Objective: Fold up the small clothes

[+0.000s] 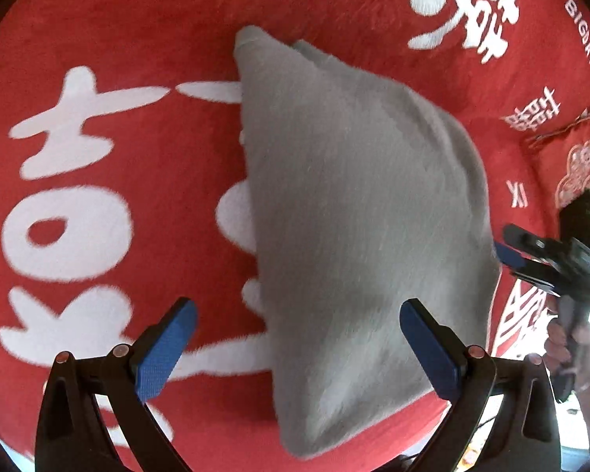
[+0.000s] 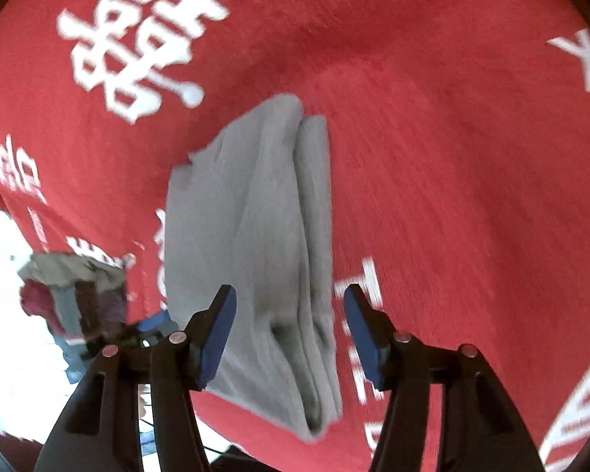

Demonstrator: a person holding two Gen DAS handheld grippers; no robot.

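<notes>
A small grey garment [image 1: 354, 212] lies folded on a red blanket [image 1: 137, 39] with white characters. My left gripper [image 1: 299, 338] is open, its blue pads standing apart just above the garment's near end. In the left wrist view the right gripper [image 1: 509, 255] shows at the garment's right edge. In the right wrist view the garment [image 2: 255, 244] shows as a folded stack with its layered edges facing me. My right gripper [image 2: 289, 334] is open with its pads on either side of the garment's near end, holding nothing.
A red cushion [image 1: 578, 165] with a white pattern lies at the far right of the blanket. A pile of other clothes [image 2: 74, 291] sits beyond the blanket's left edge in the right wrist view. The blanket's near edge drops off just below the garment.
</notes>
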